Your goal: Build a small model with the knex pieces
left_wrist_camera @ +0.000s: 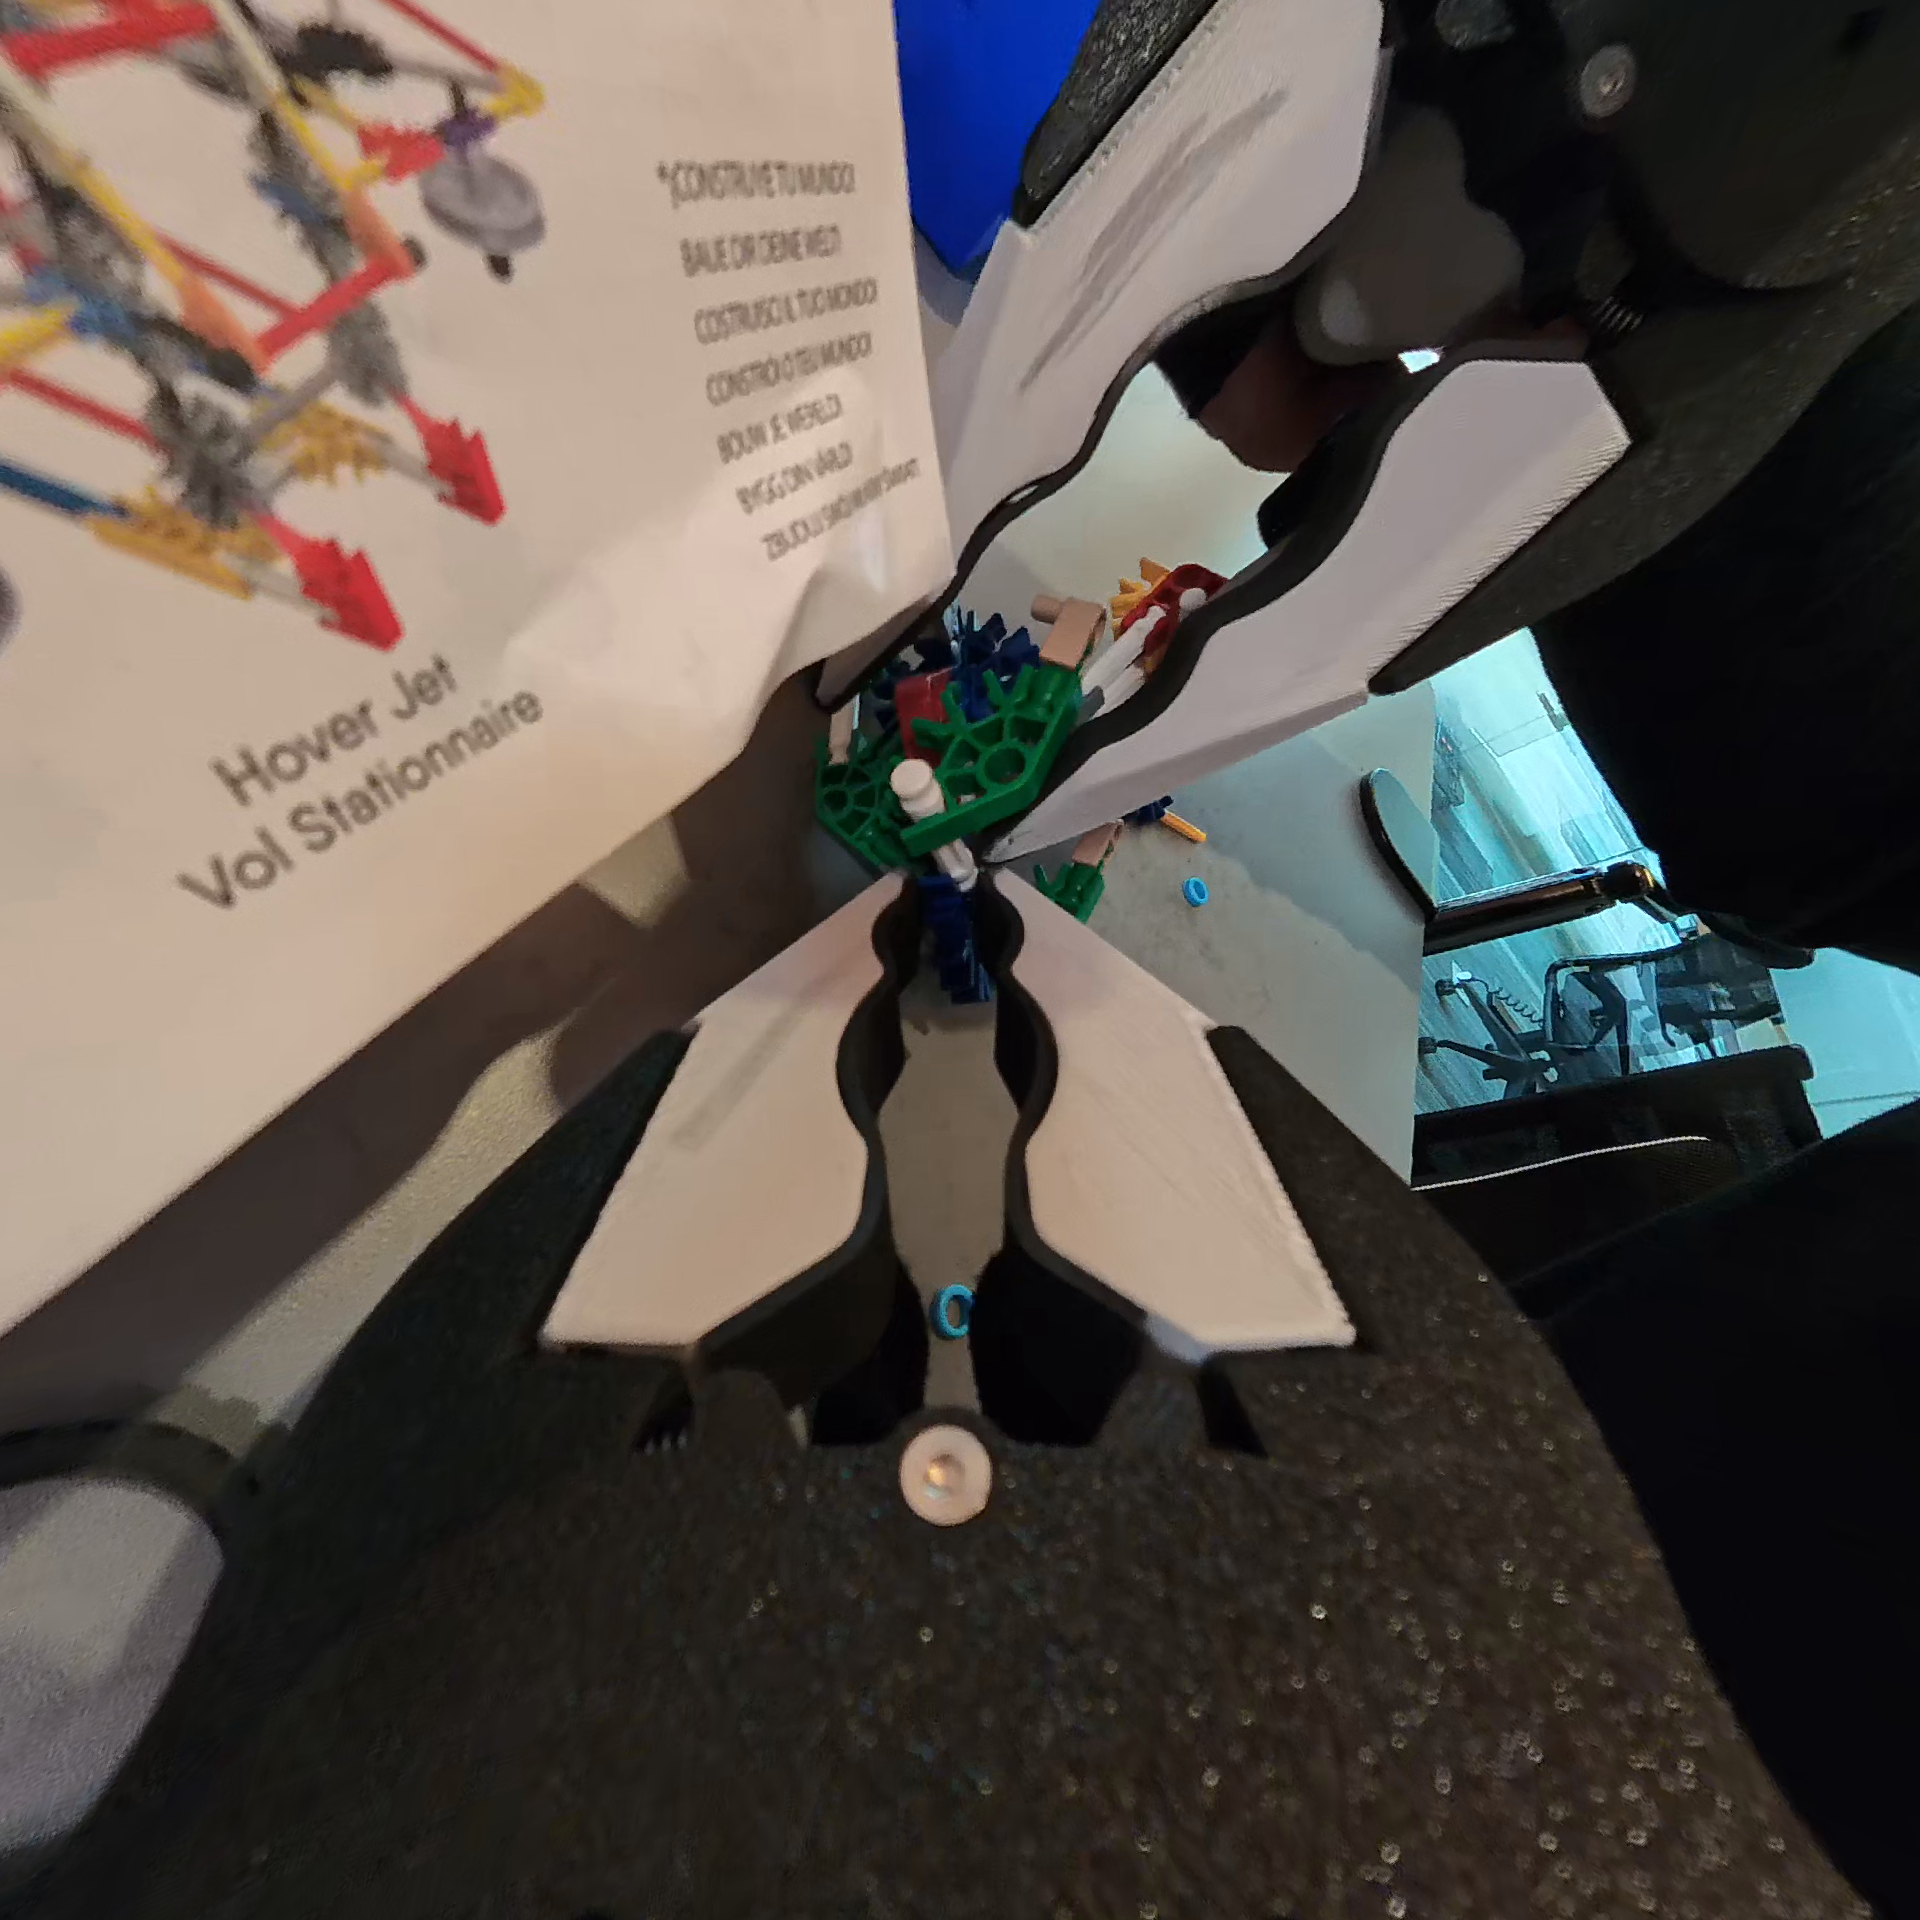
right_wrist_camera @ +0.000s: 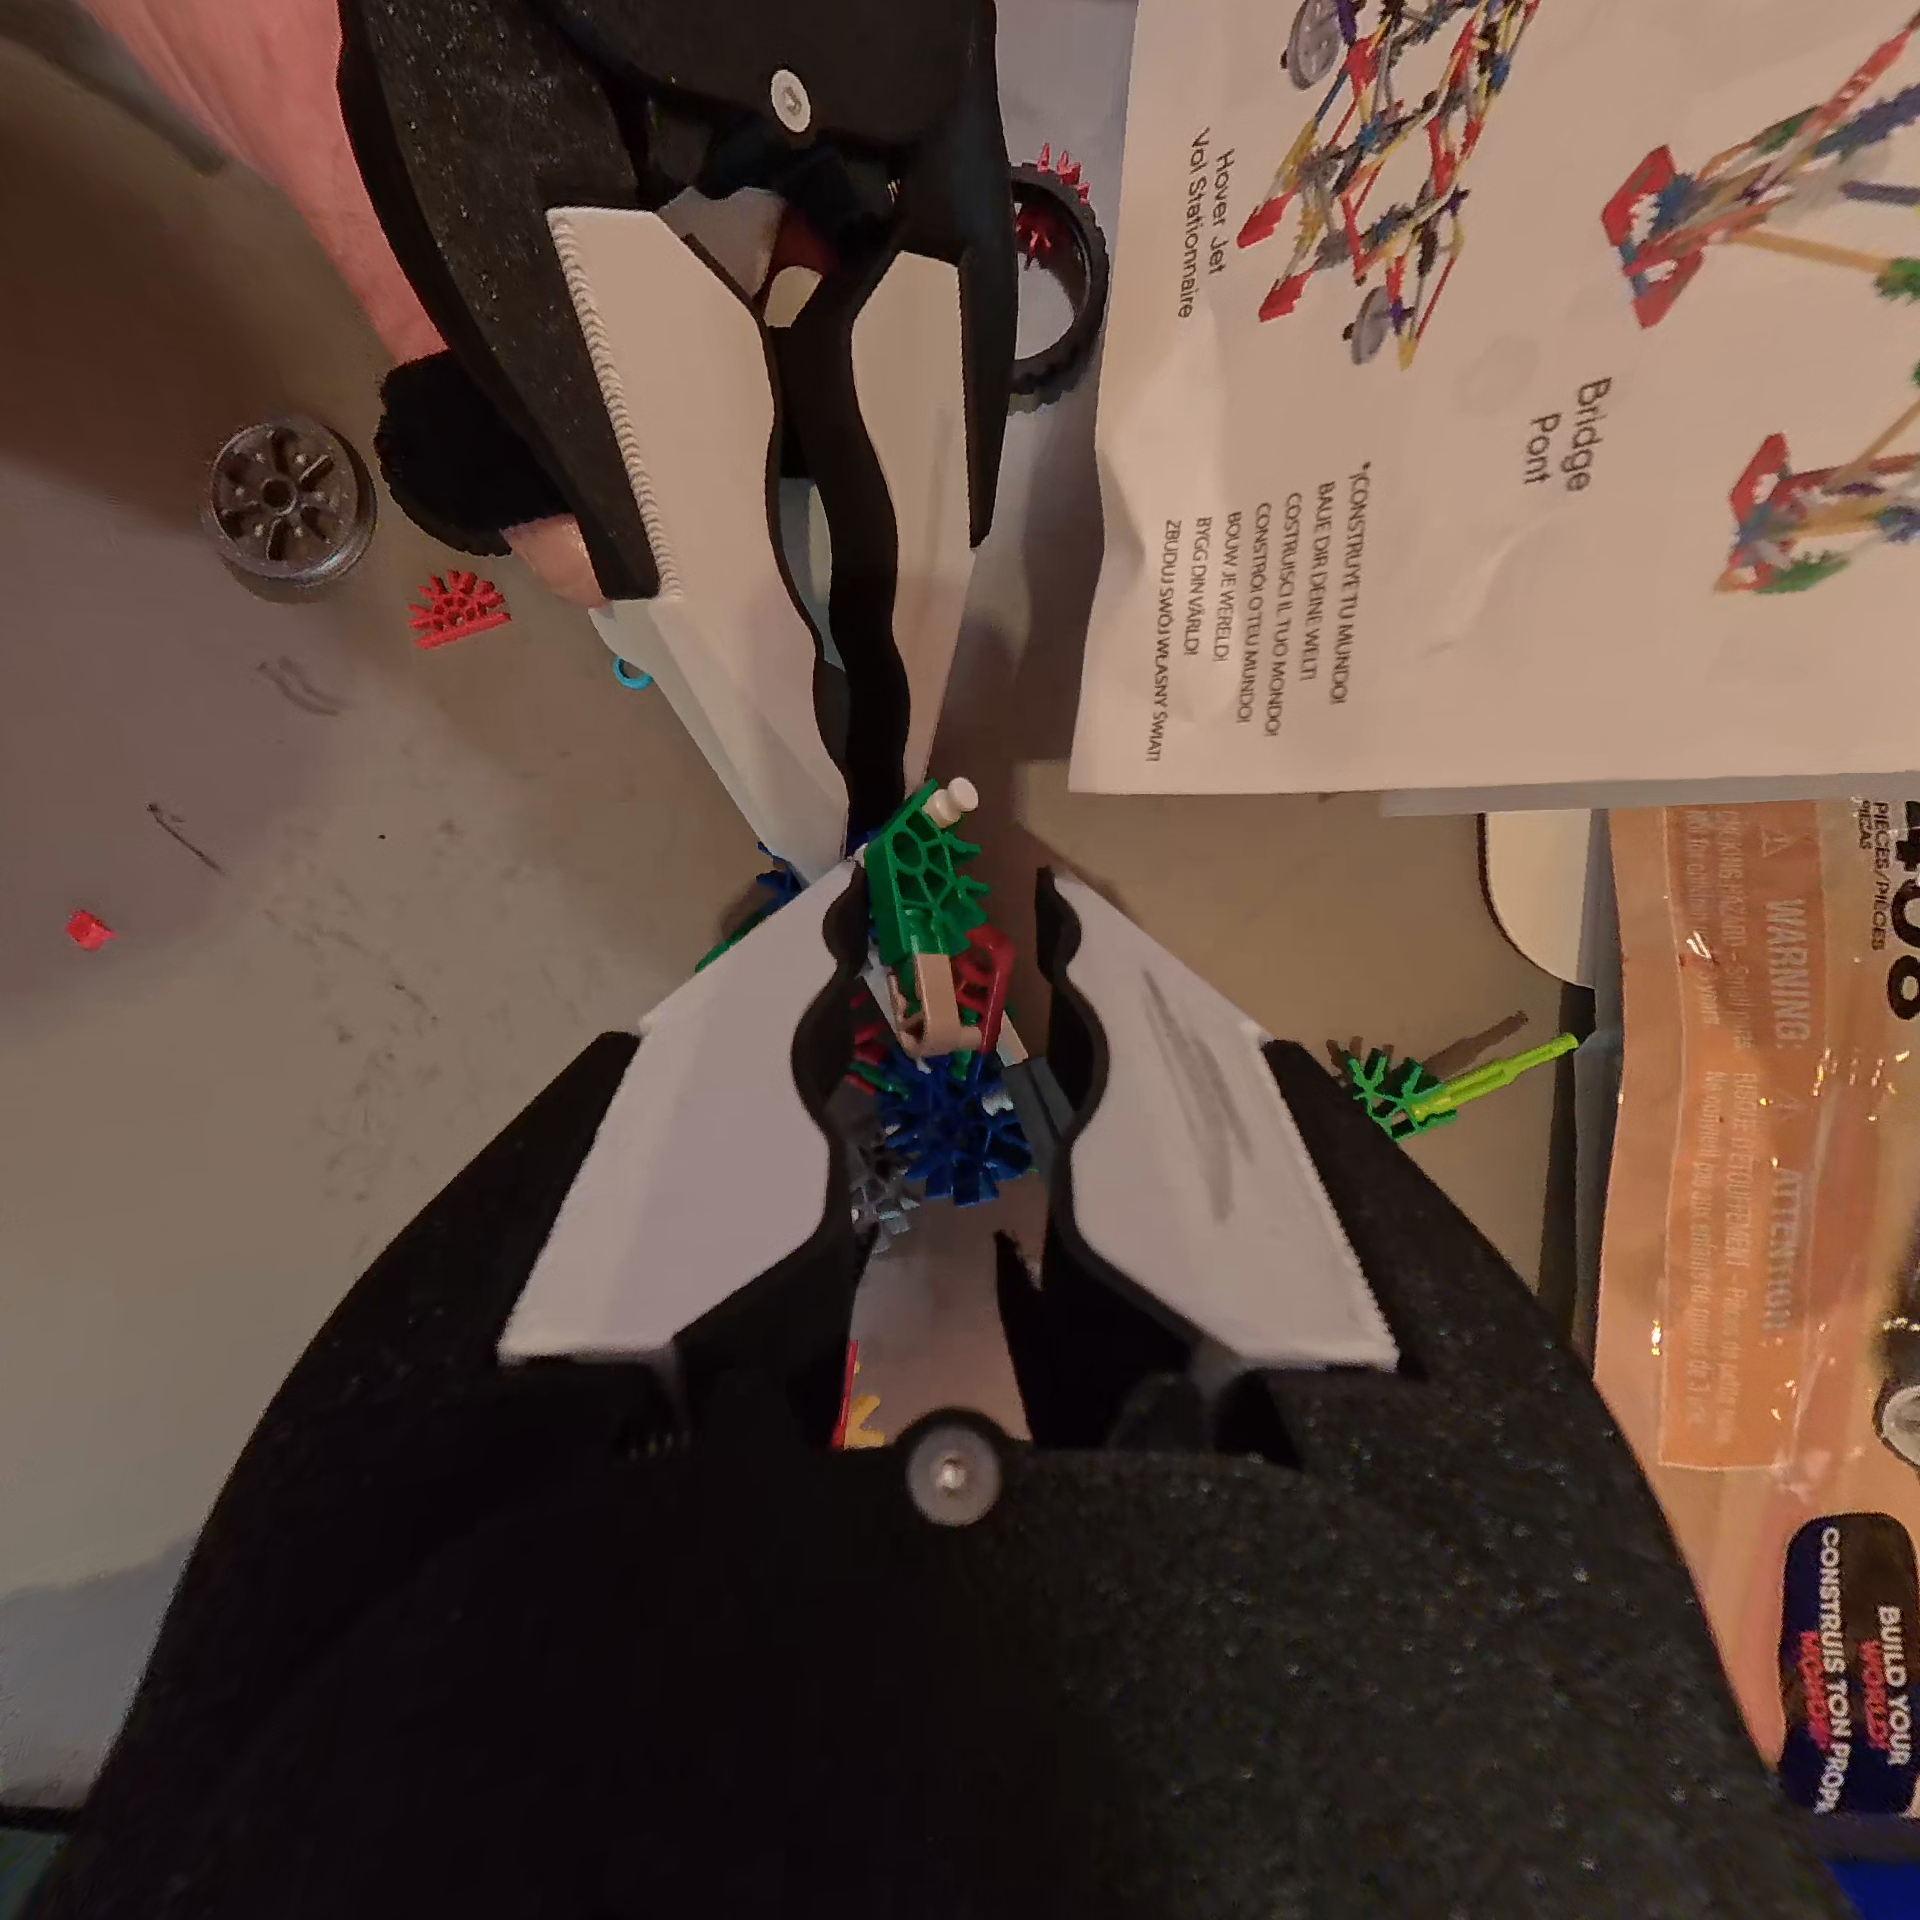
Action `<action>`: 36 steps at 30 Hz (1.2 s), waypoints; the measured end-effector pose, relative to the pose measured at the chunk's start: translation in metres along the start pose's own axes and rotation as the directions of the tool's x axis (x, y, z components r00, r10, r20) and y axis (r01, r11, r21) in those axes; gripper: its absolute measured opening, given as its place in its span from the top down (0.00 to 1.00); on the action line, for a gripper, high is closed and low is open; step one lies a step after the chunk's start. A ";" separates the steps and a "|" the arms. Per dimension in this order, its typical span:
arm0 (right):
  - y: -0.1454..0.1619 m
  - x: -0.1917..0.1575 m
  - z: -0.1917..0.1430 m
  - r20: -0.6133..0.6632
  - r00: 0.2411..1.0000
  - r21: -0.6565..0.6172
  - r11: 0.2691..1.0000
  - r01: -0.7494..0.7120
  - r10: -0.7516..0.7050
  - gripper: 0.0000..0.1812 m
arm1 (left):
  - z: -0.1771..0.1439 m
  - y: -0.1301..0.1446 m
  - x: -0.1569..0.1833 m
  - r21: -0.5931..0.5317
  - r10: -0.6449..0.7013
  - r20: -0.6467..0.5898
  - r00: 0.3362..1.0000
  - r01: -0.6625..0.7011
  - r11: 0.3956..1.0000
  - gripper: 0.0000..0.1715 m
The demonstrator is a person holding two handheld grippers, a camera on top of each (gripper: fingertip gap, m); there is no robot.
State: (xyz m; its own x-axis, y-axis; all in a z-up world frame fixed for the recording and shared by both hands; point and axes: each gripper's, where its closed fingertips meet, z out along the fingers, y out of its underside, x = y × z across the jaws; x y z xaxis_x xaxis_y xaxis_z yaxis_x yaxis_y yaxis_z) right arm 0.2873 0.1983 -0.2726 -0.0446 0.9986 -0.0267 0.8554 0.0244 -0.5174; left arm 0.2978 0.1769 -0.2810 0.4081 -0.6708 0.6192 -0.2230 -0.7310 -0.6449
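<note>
A small assembly of plastic construction pieces hangs between both grippers above the table: a green connector, a white rod, a tan clip, a red piece and a blue snowflake connector. My left gripper is shut on a blue connector at the assembly's end; in the right wrist view it reaches in from the top. My right gripper has its jaws around the assembly's body, pads pressing it; in the left wrist view it comes from the upper right.
A printed instruction sheet lies beside the grippers. On the table are a black tyre, a grey wheel hub, a red connector, a light green connector with rod and a plastic parts bag. Office chairs stand beyond the table edge. My two grippers' fingertips are within a few centimetres of each other.
</note>
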 end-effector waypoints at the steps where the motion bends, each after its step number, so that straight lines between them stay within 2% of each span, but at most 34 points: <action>1: 0.000 0.000 0.000 0.001 1.000 0.002 1.000 -0.005 0.005 0.83 | 0.000 0.000 0.000 0.000 -0.001 0.001 1.000 0.001 1.000 0.96; 15: -0.001 -0.005 0.004 -0.001 1.000 -0.007 1.000 -0.025 0.025 0.88 | 0.000 0.002 -0.002 -0.011 -0.003 0.008 1.000 0.003 1.000 0.96; 36: -0.001 -0.006 0.010 -0.009 0.999 -0.006 0.999 -0.050 0.050 0.89 | 0.002 0.005 -0.002 -0.039 0.047 0.030 0.998 -0.046 0.998 0.97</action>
State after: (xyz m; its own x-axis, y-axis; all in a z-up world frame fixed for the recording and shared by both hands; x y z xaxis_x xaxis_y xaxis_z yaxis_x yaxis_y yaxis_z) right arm 0.2817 0.1917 -0.2802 0.0028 0.9990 -0.0442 0.8598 -0.0250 -0.5100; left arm 0.2979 0.1752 -0.2866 0.4237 -0.7005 0.5743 -0.2763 -0.7038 -0.6545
